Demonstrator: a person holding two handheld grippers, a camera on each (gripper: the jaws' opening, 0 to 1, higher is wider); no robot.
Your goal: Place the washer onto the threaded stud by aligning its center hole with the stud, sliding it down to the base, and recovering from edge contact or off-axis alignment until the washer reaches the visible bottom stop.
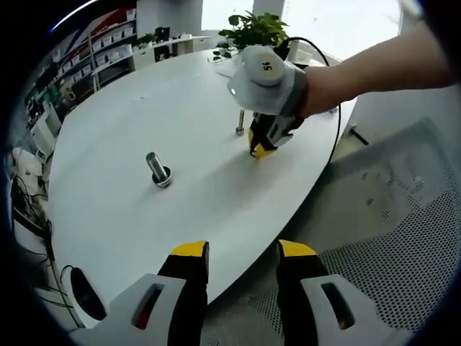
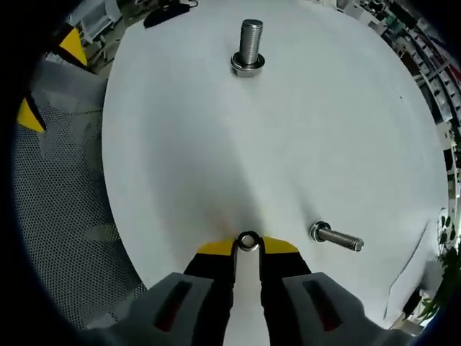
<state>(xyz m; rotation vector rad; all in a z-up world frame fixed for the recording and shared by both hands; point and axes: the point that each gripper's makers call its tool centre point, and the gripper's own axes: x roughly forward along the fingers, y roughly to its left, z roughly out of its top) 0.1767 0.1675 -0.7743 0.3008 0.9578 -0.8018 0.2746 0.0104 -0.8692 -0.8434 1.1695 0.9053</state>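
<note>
Right gripper (image 2: 248, 245) pinches the washer (image 2: 248, 241) — left gripper (image 1: 243, 254) hangs open — stud (image 2: 249, 45) stands apart.

Round white table with fasteners.
The white table (image 2: 180, 144) carries an upright threaded stud (image 2: 248, 43) with a base collar, and a smaller bolt (image 2: 337, 238) lying on its side well apart from it.

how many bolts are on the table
2. A large threaded stud stands upright on the white table, far from the right gripper. A smaller bolt stands close beside that gripper, which pinches the washer.
</note>
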